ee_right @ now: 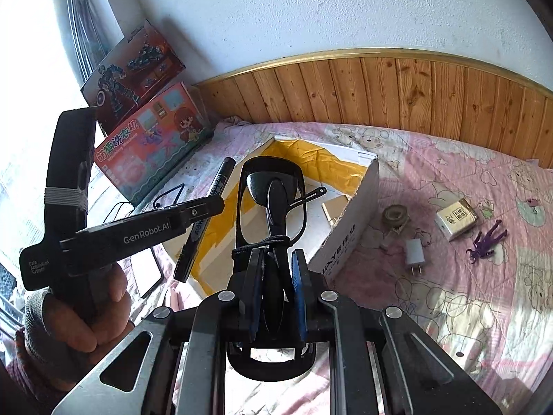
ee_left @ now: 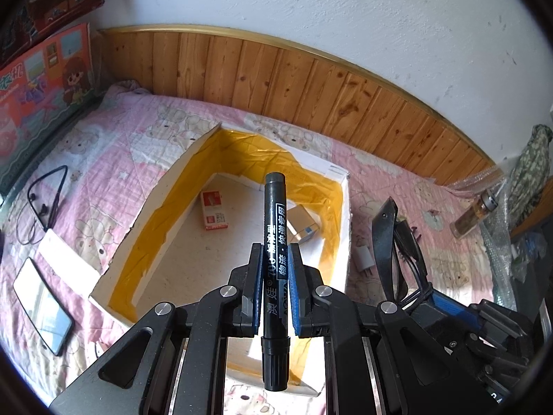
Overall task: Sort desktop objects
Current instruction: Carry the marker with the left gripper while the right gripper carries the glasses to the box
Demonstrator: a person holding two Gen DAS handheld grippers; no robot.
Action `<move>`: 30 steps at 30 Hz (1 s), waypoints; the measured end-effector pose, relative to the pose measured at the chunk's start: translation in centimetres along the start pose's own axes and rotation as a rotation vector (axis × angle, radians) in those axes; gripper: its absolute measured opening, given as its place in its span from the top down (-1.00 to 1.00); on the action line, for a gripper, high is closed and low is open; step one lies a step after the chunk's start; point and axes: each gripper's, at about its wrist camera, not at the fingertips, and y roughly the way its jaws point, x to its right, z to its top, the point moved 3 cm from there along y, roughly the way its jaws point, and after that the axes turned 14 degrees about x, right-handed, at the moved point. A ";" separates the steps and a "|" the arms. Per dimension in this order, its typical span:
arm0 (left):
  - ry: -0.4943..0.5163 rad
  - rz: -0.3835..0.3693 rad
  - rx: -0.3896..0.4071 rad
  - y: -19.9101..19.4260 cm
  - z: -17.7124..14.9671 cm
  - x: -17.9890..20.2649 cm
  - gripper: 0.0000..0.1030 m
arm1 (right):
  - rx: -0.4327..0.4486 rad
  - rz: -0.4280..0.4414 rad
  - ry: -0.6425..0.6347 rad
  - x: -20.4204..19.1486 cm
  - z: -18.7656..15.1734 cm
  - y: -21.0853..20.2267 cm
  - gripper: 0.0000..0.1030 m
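Note:
My left gripper (ee_left: 275,252) is shut on a black marker pen (ee_left: 274,228), held above the open white box with a yellow lining (ee_left: 138,242). The box holds a red-and-white packet (ee_left: 214,211) and a small tan box (ee_left: 302,228). My right gripper (ee_right: 275,259) is shut on black-framed glasses (ee_right: 271,190), held over the box's near right side (ee_right: 349,214). In the right wrist view the left gripper (ee_right: 221,205) and its marker (ee_right: 197,231) show at left. In the left wrist view the glasses (ee_left: 390,242) show at right.
On the pink quilt lie a phone (ee_left: 43,306), a black cable (ee_left: 45,200), a white charger plug (ee_right: 414,252), a tape roll (ee_right: 394,216), a small carton (ee_right: 456,218), a purple toy (ee_right: 485,240) and a glass bottle (ee_left: 473,216). Toy boxes (ee_right: 152,138) stand by the wall.

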 end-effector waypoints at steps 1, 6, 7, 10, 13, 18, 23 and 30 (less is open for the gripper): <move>0.006 0.009 -0.002 0.2 0.0 -0.2 0.76 | -0.004 0.001 -0.003 -0.2 0.2 0.4 0.66; 0.007 0.036 -0.018 1.5 -0.1 -1.1 0.76 | -0.028 0.003 -0.013 -0.8 1.0 2.6 0.66; 0.006 0.038 -0.021 1.7 -0.2 -1.2 0.76 | -0.033 0.002 -0.013 -0.9 1.1 3.0 0.66; -0.005 0.047 -0.031 2.4 -0.3 -1.8 0.76 | -0.049 -0.003 -0.019 -1.1 1.6 4.4 0.66; -0.015 0.060 -0.042 3.0 -0.2 -2.5 0.76 | -0.067 -0.009 -0.022 -1.2 2.0 5.8 0.66; -0.037 0.079 -0.083 4.6 -0.5 -3.7 0.76 | -0.105 -0.020 -0.025 -1.2 2.4 8.3 0.66; -0.063 0.096 -0.135 6.2 -1.0 -4.8 0.76 | -0.156 -0.033 -0.021 -1.1 2.5 11.3 0.66; -0.128 0.098 -0.212 7.8 -1.4 -7.0 0.76 | -0.244 -0.065 -0.012 -0.8 2.5 15.8 0.66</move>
